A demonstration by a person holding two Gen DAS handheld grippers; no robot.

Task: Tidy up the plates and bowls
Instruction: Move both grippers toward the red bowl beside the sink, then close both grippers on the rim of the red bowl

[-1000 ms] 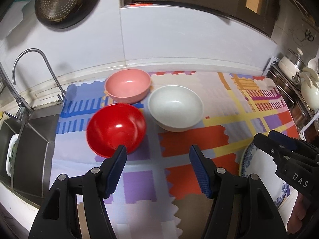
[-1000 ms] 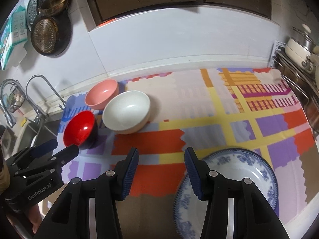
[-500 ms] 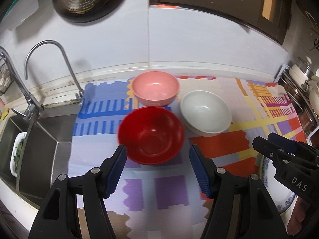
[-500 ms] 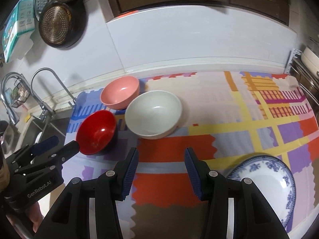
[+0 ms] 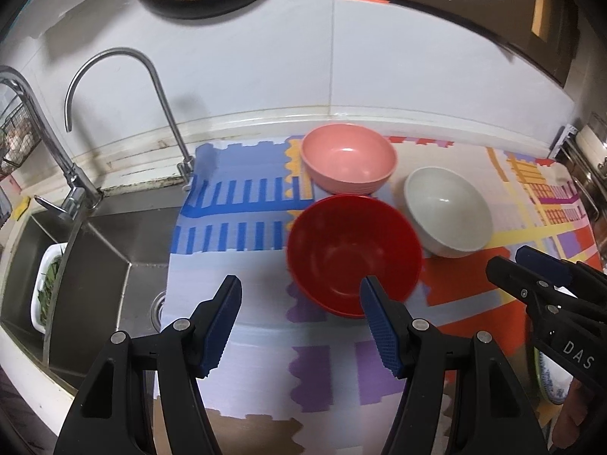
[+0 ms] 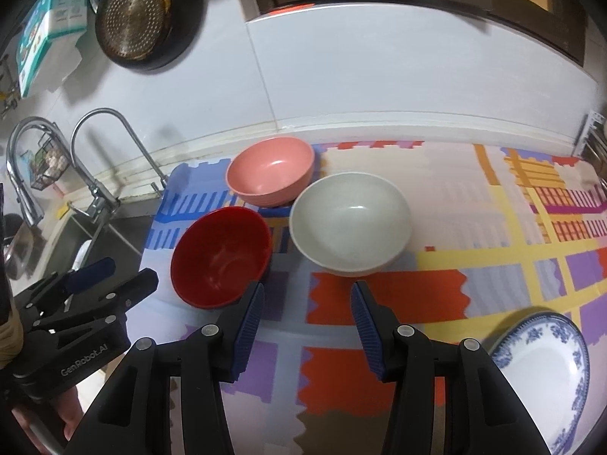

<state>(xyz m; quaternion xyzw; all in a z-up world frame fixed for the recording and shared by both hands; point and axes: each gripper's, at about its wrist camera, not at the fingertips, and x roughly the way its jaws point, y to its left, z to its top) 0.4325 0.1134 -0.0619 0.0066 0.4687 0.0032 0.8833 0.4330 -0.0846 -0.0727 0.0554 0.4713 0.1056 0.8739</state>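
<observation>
Looking first at the red bowl (image 5: 353, 254): sitting upright and empty on the colourful patterned mat (image 5: 235, 258), a little right of centre in the left wrist view. Nearly touching, at its upper edge, the pink bowl (image 5: 349, 163), also sitting upright near the white wall at the back. Lying just beside both, toward the right of the frame, the white bowl (image 5: 447, 212), upright and empty too. Resting apart from the three bowls, in the lower right corner of the right wrist view, the blue-and-white plate (image 6: 542, 371), lying flat on the mat.

Hovering at the bottom centre of the left wrist view, the left gripper (image 5: 299, 284): jaws standing apart, gripping nothing, with only mat showing between the blue pads. Overlapping the near rim of the red bowl in the picture with its right-hand finger; not possible to tell if touching there. Pointing toward the gap between the red and white bowls in its own view, the right gripper (image 6: 307, 288): also parted and holding nothing.

Going outward: filling the left side of the left wrist view, the steel sink (image 5: 114, 265), with a curved faucet (image 5: 151, 76) rising behind it and a white tray of green vegetables (image 5: 47, 288) lying inside at the far left. Hanging on the wall in the upper left of the right wrist view, a perforated pan (image 6: 132, 19), next to a light blue box (image 6: 49, 30).
</observation>
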